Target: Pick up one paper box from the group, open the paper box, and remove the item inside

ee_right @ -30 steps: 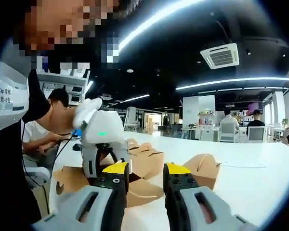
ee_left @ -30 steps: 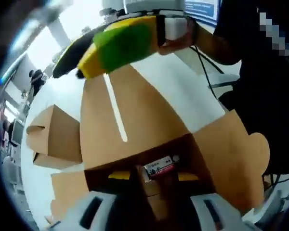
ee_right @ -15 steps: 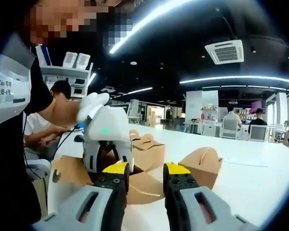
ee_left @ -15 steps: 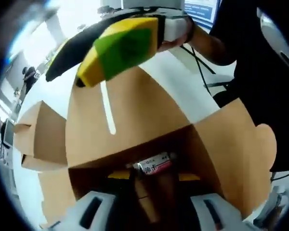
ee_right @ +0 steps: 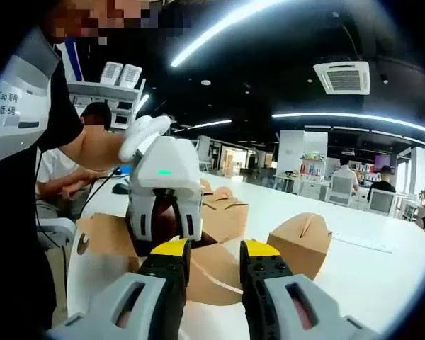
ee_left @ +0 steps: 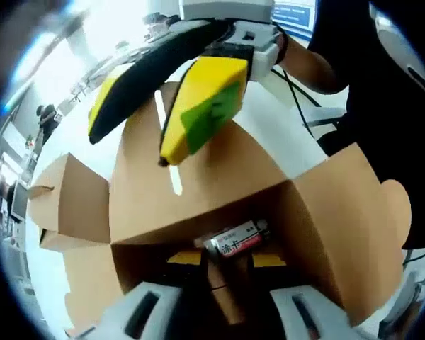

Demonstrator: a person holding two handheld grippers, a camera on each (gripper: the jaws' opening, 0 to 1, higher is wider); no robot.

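Observation:
An open brown paper box (ee_left: pixel 326 212) spreads its flaps in the left gripper view. Inside lies a small cylinder with a white and red label (ee_left: pixel 237 239). My left gripper (ee_left: pixel 227 261) is shut on the box's near wall, a yellow tip on each side of the cardboard. My right gripper (ee_left: pixel 127 145) comes down from the top, open, its yellow-and-green pad (ee_left: pixel 205 113) hovering over the rear flap with nothing held. In the right gripper view, my right gripper (ee_right: pixel 216 249) is open and points at the white left gripper (ee_right: pixel 164 230) holding the open box (ee_right: pixel 103 235).
Closed brown boxes stand on the white table (ee_right: pixel 382 269): one behind the open box (ee_right: pixel 225 214), one to the right (ee_right: pixel 301 241), one at the left (ee_left: pixel 71 198). The person's dark-sleeved arm (ee_left: pixel 354 64) is close on the right. People sit at desks far behind.
My right gripper has swung down closer over the open box, and its pad now points at the opening. The labelled cylinder inside shows more fully. The left gripper keeps its hold.

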